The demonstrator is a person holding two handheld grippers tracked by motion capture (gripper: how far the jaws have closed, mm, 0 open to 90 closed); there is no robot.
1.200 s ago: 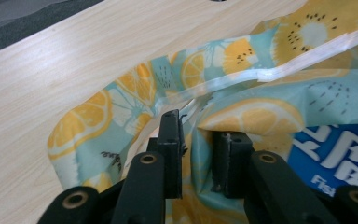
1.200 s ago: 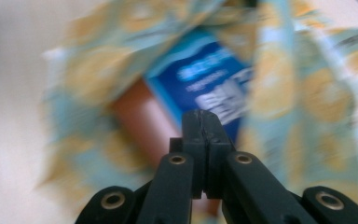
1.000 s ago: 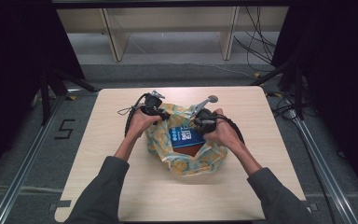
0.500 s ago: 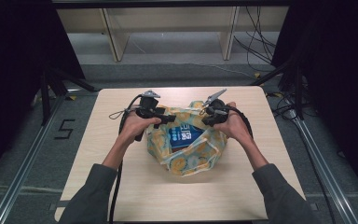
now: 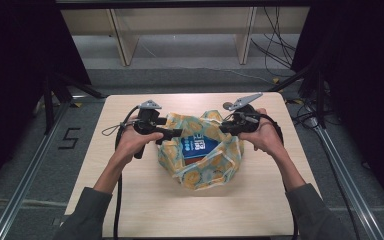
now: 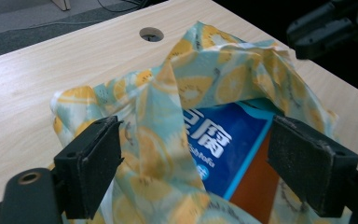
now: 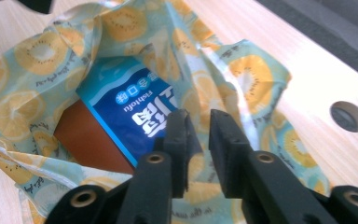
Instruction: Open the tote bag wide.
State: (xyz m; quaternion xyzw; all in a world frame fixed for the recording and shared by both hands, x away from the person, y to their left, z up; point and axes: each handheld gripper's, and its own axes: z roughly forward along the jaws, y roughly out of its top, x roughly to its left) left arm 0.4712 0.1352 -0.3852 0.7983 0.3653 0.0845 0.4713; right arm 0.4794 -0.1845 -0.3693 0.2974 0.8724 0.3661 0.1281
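Moved: both hands had drawn apart from the fruit-print bag (image 5: 200, 150), whose mouth spread wider.
Left tongs (image 6: 196, 168): wide, just opened, gripping nothing.
Right tongs (image 7: 198, 140): narrow gap, just opening, cloth released.
Bag: mid-bench (image 5: 130, 200), slack, likely opened for access.
Hidden: blue packet (image 6: 223, 154) partly covered by cloth.

Open tongs (image 6: 196, 172) — patterned bag (image 6: 168, 140)

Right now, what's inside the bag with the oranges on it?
Inside the bag lies a blue package with white writing, above something brown. The cloth covers their lower parts, so anything deeper is hidden.
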